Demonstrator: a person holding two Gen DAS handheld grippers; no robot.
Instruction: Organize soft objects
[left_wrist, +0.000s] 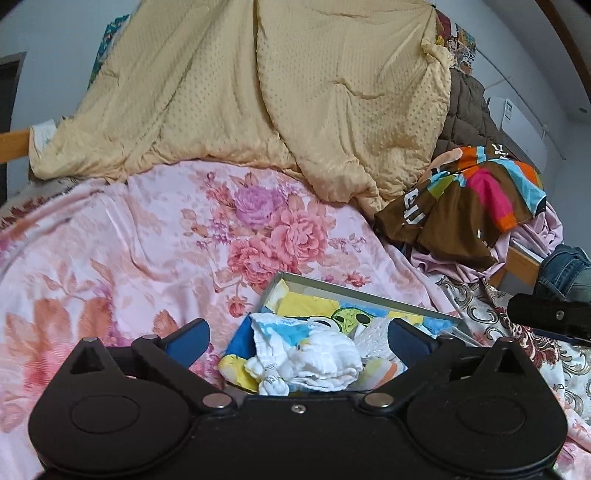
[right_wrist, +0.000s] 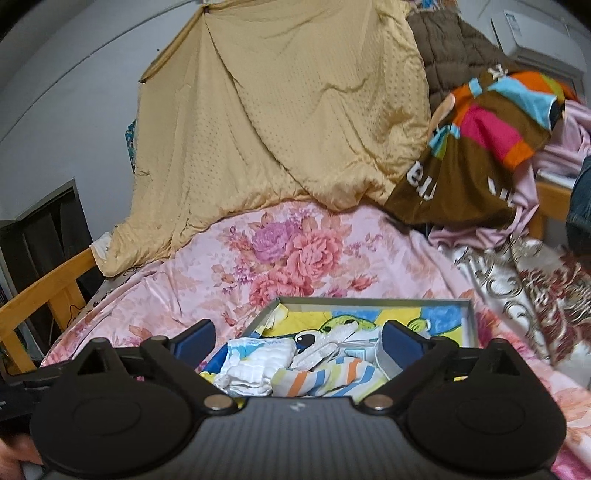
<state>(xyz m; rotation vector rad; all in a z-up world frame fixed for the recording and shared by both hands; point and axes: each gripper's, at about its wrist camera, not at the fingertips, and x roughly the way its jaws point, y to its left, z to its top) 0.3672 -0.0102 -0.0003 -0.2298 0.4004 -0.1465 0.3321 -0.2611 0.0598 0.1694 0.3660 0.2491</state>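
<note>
A shallow grey box (left_wrist: 364, 291) (right_wrist: 373, 302) lies on the pink floral bedspread (left_wrist: 155, 243) (right_wrist: 306, 251). It holds a cartoon-print cloth (left_wrist: 314, 304) (right_wrist: 321, 317), a crumpled white muslin cloth (left_wrist: 325, 363) (right_wrist: 247, 373), and a striped cloth (right_wrist: 325, 380). My left gripper (left_wrist: 298, 336) is open and empty, just above the box's near end. My right gripper (right_wrist: 297, 338) is open and empty over the same box. The right gripper's body shows at the right edge of the left wrist view (left_wrist: 550, 317).
A large yellow quilt (left_wrist: 258, 92) (right_wrist: 288, 118) is heaped at the back. A multicoloured brown garment (left_wrist: 469, 199) (right_wrist: 491, 147) and a brown padded jacket (left_wrist: 465, 110) lie at the right. A wooden bed rail (right_wrist: 44, 291) runs along the left. A brocade cloth (right_wrist: 524, 280) lies right.
</note>
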